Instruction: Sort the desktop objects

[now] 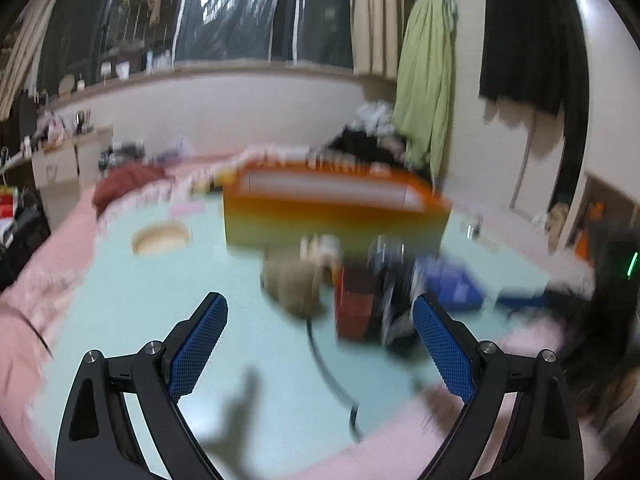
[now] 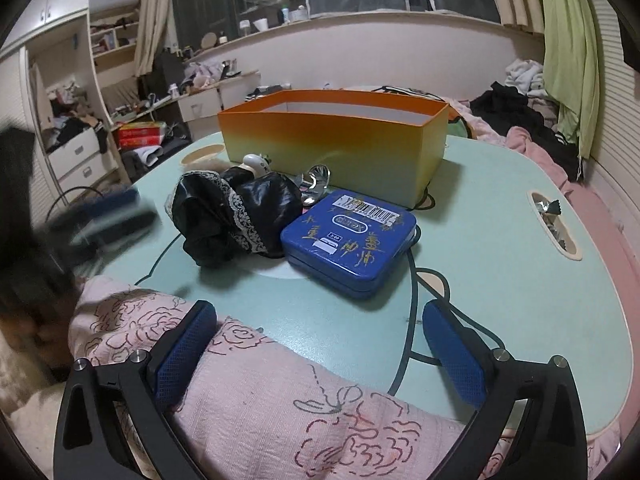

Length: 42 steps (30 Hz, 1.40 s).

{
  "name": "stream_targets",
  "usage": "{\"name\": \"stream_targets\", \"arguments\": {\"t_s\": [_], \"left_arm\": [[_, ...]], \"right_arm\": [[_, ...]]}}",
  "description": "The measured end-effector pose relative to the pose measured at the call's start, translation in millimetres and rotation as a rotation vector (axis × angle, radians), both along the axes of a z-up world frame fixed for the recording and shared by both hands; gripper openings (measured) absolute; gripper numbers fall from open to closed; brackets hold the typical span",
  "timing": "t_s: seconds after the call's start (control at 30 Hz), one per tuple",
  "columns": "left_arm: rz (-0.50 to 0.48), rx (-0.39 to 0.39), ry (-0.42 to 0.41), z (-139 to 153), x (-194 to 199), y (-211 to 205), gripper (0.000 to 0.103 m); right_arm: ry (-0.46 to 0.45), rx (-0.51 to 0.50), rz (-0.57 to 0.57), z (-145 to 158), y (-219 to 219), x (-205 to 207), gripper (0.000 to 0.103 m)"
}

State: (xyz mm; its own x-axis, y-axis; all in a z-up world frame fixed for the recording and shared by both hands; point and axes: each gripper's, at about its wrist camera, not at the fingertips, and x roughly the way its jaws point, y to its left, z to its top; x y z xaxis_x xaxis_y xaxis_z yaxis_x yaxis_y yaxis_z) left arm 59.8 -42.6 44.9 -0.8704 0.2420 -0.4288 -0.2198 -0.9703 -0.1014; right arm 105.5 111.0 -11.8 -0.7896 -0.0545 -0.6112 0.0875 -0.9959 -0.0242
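Observation:
An open orange box (image 2: 332, 148) stands at the far side of the mint-green table (image 2: 500, 264). In front of it lie a blue tin (image 2: 348, 240) with gold writing, a black lace-trimmed cloth bundle (image 2: 236, 216), a small white figure (image 2: 256, 164) and a shiny metal piece (image 2: 318, 178). My right gripper (image 2: 319, 308) is open above the table's near edge, short of the tin, with nothing between its pads. The left wrist view is blurred. My left gripper (image 1: 320, 300) is open and empty, and beyond it are the orange box (image 1: 336, 208), a beige fuzzy thing (image 1: 292, 284) and a red item (image 1: 354, 308).
Pink patterned fabric (image 2: 280, 392) covers the near table edge under my right gripper. The tabletop has a slot at the right (image 2: 554, 220) holding small metal bits and a round recess (image 1: 160, 238). A dark cable (image 1: 328, 364) runs across the table. Clothes and cluttered shelves surround the table.

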Motion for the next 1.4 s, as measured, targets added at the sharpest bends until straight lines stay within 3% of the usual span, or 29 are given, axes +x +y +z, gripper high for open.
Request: {"name": "stream_targets", "arguments": {"t_s": [0.1, 0.2, 0.27, 0.4, 0.47, 0.53, 0.63, 0.73, 0.83, 0.9, 0.97, 1.0, 1.03, 1.07, 1.13, 1.3, 1.4], "left_arm": [[0.06, -0.053, 0.018, 43.5, -26.1, 3.9, 0.094], [0.046, -0.028, -0.096, 63.5, -83.8, 5.1, 0.094], [0.034, -0.028, -0.198, 59.9, -121.1, 9.0, 0.094], [0.041, -0.108, -0.308, 35.6, -157.7, 23.2, 0.089], [0.041, -0.135, -0.368, 21.0, -161.1, 27.5, 0.087], [0.042, -0.183, -0.354, 17.6, -149.8, 34.4, 0.087], [-0.041, -0.153, -0.446, 10.6, -140.9, 39.4, 0.087], [-0.003, -0.21, -0.358, 20.6, -132.9, 43.9, 0.087], [0.024, -0.133, -0.265, 46.7, -132.7, 32.8, 0.087], [0.073, -0.138, -0.238, 55.9, -146.5, 25.5, 0.087], [0.123, -0.214, -0.32, 45.1, -174.5, 22.9, 0.086], [0.14, -0.23, -0.397, 32.7, -187.4, 19.3, 0.079], [0.156, -0.243, -0.43, 25.2, -191.3, 17.5, 0.077], [0.168, -0.285, -0.383, 25.1, -185.4, 20.9, 0.075], [0.123, -0.313, -0.385, 20.8, -169.0, 29.1, 0.072], [-0.014, -0.208, -0.511, 21.6, -151.3, 33.0, 0.072], [-0.011, -0.211, -0.465, 35.2, -145.2, 43.2, 0.072]], "right_arm": [[-0.001, -0.002, 0.004, 0.8, 3.1, -0.3, 0.102], [0.0, -0.005, 0.006, 0.8, 4.4, -0.3, 0.102], [0.0, -0.005, 0.006, 0.8, 4.5, -0.1, 0.102], [0.0, -0.004, 0.005, 0.8, 4.3, 0.2, 0.102], [0.0, -0.006, 0.006, 0.6, 3.9, 0.3, 0.102], [0.0, -0.004, 0.004, 0.9, 3.8, 0.3, 0.102], [0.0, -0.004, 0.004, 0.8, 3.6, 0.5, 0.102], [0.0, -0.004, 0.003, 0.7, 3.8, 0.6, 0.102], [0.0, -0.005, 0.003, 0.7, 3.5, 0.7, 0.102], [0.0, -0.004, 0.003, 0.9, 3.5, 0.7, 0.102], [0.0, -0.004, 0.002, 0.6, 3.4, 1.0, 0.102], [0.0, -0.004, 0.003, 0.9, 3.7, 0.9, 0.102], [0.0, -0.004, 0.003, 0.9, 3.6, 1.0, 0.102], [0.001, -0.001, 0.003, 0.8, 2.9, 1.2, 0.102], [0.0, -0.004, 0.005, 1.5, 4.2, -0.7, 0.102], [-0.002, -0.006, 0.005, 1.7, 4.7, -1.9, 0.102], [-0.002, -0.006, 0.005, 2.3, 5.0, -2.5, 0.102]]}}
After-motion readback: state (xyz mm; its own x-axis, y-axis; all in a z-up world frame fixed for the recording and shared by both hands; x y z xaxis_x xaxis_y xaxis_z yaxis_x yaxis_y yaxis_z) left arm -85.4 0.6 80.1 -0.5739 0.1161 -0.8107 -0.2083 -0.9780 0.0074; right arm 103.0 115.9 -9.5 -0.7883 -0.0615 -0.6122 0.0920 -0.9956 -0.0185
